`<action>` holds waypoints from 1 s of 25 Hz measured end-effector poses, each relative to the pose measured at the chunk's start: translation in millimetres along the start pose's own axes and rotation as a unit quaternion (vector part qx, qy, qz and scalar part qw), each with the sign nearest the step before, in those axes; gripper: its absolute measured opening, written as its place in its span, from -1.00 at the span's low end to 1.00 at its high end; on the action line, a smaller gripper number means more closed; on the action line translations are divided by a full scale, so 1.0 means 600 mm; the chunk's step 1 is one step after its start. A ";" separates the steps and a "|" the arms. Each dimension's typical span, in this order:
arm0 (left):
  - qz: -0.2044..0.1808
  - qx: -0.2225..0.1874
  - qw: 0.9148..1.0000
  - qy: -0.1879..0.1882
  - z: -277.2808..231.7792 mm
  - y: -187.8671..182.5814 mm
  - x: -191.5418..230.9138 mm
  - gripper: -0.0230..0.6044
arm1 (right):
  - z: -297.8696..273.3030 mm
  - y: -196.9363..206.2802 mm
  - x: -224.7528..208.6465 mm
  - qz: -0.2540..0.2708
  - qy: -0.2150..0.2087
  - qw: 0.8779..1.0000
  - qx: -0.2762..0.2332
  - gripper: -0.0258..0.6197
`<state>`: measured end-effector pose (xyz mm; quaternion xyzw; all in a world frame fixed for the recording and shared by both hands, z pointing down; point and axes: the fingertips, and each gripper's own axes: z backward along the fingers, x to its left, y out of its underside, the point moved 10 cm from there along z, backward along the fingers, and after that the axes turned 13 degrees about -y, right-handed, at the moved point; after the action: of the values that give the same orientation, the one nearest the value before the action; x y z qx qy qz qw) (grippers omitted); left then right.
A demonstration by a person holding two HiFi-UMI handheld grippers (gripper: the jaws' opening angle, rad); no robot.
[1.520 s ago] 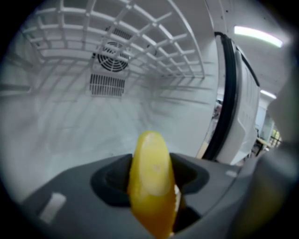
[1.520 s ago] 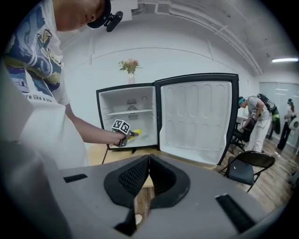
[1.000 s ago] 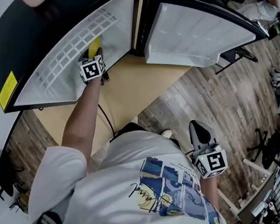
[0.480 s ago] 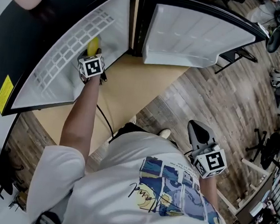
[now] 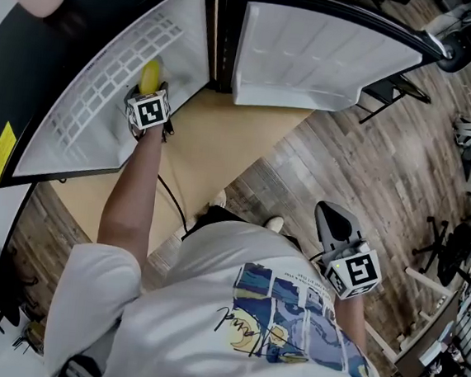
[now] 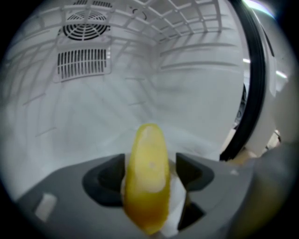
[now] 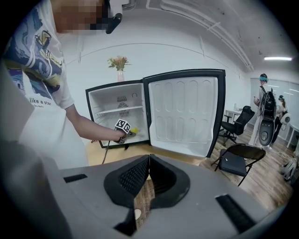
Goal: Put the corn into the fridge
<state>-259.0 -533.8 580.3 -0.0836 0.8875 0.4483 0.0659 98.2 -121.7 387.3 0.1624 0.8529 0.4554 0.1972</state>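
Left gripper view: fingers [image 6: 191, 172] of the left gripper [image 6: 150, 170] are opening off the corn [image 6: 147, 149], evidently releasing it inside the fridge [image 6: 84, 60]; right gripper [image 7: 148, 161] closed, empty.

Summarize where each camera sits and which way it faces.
Head view: on the person's head, looking steeply down at the open fridge; shows torso, left arm, left claw, right claw.
Left gripper view: on the left claw, facing into the fridge; its jaws are opening, corn between them.
Right gripper view: on the right claw, facing the fridge front; its jaws together, empty; torso and left arm show.
Shared: head and right gripper views both show the left claw at the fridge.
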 end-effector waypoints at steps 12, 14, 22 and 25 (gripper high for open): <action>0.007 -0.001 0.999 -0.033 0.073 0.025 0.003 0.21 | 0.043 0.031 -0.030 0.017 -0.036 0.999 -0.011 -0.88; 0.013 -0.001 0.999 -0.043 0.100 0.031 0.000 0.21 | 0.060 0.039 -0.037 0.022 -0.045 0.999 -0.013 -0.88; 0.033 -0.010 0.998 -0.060 0.226 0.075 -0.035 0.21 | 0.130 0.080 -0.072 0.050 -0.087 0.995 -0.020 -0.88; 0.045 -0.015 0.997 -0.057 0.283 0.092 -0.055 0.15 | 0.154 0.092 -0.088 0.058 -0.105 0.992 -0.022 -0.88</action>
<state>-231.1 -361.4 529.7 -0.0185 0.8782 0.4684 0.0950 194.1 -50.1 396.8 0.2546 0.8060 0.4654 0.2627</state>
